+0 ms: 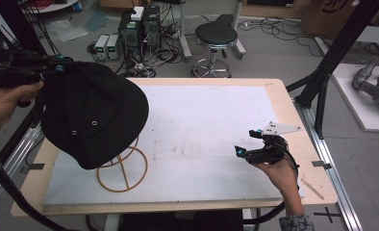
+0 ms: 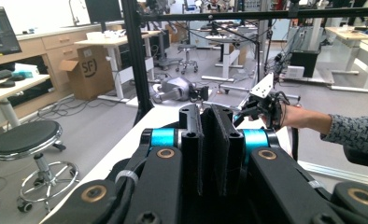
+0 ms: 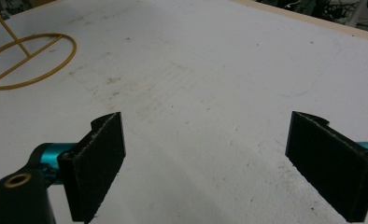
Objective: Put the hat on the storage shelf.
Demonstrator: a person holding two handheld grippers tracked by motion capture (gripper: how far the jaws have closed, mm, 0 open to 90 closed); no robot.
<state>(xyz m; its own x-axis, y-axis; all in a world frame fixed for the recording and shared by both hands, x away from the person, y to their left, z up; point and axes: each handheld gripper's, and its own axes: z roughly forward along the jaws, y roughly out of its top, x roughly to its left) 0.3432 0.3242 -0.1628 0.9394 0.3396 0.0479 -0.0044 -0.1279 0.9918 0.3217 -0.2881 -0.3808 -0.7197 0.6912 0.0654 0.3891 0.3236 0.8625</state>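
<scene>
Hanging over wire stand (image 1: 122, 168) – black cap (image 1: 92, 118); stool (image 1: 215, 36) beyond table (image 1: 279, 103).

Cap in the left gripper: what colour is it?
Black, with small metal eyelets; the cap shows best in the high view, over a tan wire stand.

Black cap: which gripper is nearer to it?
Left. The left gripper is shut on the black cap at its upper edge; the right gripper rests open, far across the table.

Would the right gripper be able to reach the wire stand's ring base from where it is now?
Probably yes: the right gripper is open, and bare white mat lies between it and the wire stand's ring base; the black cap hangs above.
</scene>
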